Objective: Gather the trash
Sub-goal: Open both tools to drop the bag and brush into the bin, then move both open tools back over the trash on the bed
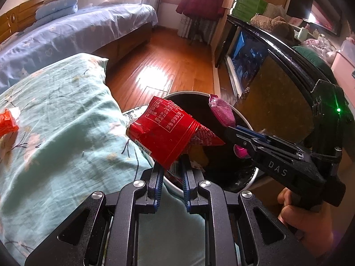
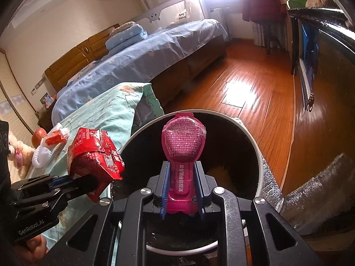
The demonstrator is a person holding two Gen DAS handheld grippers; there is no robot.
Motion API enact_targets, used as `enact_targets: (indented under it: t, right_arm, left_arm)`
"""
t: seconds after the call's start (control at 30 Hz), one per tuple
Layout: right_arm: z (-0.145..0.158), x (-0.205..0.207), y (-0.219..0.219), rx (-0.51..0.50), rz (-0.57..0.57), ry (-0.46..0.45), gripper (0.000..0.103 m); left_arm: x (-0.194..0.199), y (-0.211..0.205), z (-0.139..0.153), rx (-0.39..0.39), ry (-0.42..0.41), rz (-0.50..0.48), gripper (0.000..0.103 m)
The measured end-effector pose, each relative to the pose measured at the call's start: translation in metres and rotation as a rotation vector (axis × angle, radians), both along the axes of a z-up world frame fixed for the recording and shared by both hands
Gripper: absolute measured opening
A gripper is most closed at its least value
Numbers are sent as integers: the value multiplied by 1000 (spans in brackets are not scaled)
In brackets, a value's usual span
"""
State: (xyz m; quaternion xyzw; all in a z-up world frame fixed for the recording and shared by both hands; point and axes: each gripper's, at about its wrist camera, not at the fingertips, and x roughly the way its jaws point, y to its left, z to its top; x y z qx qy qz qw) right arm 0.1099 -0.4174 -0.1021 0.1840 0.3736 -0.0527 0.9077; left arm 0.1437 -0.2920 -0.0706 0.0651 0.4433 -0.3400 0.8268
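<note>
Left gripper (image 1: 170, 166): clamped on red snack wrapper (image 1: 165, 130), at the trash bin (image 2: 258, 155) rim.
Right gripper (image 2: 182, 188): clamped on pink pouch (image 2: 183, 146), over the bin's mouth.

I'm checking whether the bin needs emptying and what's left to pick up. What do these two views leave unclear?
- Bin contents: dark inside in both views; red wrapper and pink packet cover part of the opening.
- Orange wrapper: cut by the left wrist view's edge.
- Packet print: too small to read.
- Bin base: hidden behind the grippers in both views.
</note>
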Motion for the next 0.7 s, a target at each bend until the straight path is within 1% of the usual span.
enact_targets:
  t: [0.2,0.3,0.33,0.37,0.4,0.43,0.47,0.53,0.63,0.67,0.7]
  right_arm:
    - [-2,4,-3,1,-1,9,22]
    - [-1,5,-5,0,-8,12,25]
    - [-1,5,-6,1,-10,12,26]
    - [0,5,-6,1,-17,15,30]
    - [0,5,-7,2,-20,14,35]
    - [1,4,-6,2,-23,10,48]
    - [1,4,-6,4,-22,5,54]
    - [3,2,-4,3,-22,-3,57]
    - [6,2,0,5,-21,-10,68]
    - [7,1,2,7,-20,-13,74]
    - [8,1,6,11,-19,-16,77]
  left_arm:
    - [4,-6,-1,-6,14,-9,14]
    - [4,-5,0,-7,13,-4,25]
    - [4,-3,0,-6,12,2,36]
    - [4,0,1,-8,9,12,48]
    - [3,2,2,-15,5,19,51]
    - [3,6,4,-22,1,28,53]
    - [2,10,5,-23,-2,37,53]
    - [1,18,5,-24,-6,53,54]
    - [0,36,3,-17,-8,88,62]
    - [-1,42,3,-17,-7,99,63]
    - [-1,49,2,-16,-6,110,63]
